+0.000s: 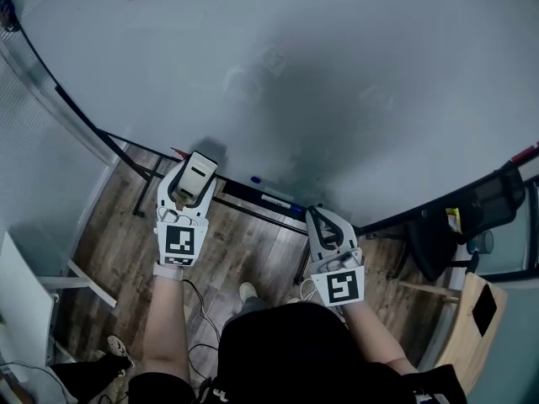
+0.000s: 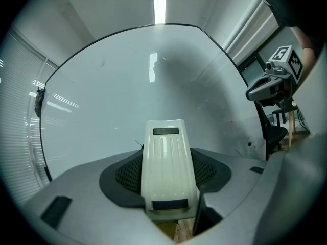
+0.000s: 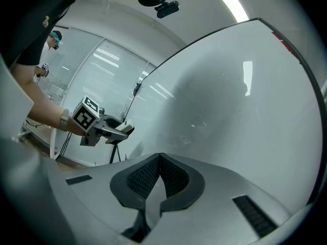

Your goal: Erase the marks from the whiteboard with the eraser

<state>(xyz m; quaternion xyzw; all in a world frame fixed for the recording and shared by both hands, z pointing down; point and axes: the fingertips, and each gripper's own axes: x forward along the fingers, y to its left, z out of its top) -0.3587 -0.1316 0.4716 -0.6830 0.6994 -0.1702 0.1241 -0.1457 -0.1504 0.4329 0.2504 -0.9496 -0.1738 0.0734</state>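
Observation:
A large whiteboard (image 1: 320, 91) fills the upper head view, with only faint smudges (image 1: 238, 79) on it. My left gripper (image 1: 196, 178) is shut on a cream plastic eraser (image 1: 199, 173), held just short of the board's lower edge. The left gripper view has the eraser (image 2: 168, 162) clamped between the dark pads (image 2: 125, 173), its end pointing at the board (image 2: 127, 91). My right gripper (image 1: 322, 223) is lower and to the right, shut with nothing in it; in the right gripper view its pads (image 3: 148, 175) press together.
A marker tray (image 1: 271, 199) with pens runs under the board, above the stand's black legs (image 1: 143, 175). A black office chair (image 1: 472, 209) and a wooden stool (image 1: 482, 311) are at the right. White furniture (image 1: 21, 301) is at the left, on wood flooring.

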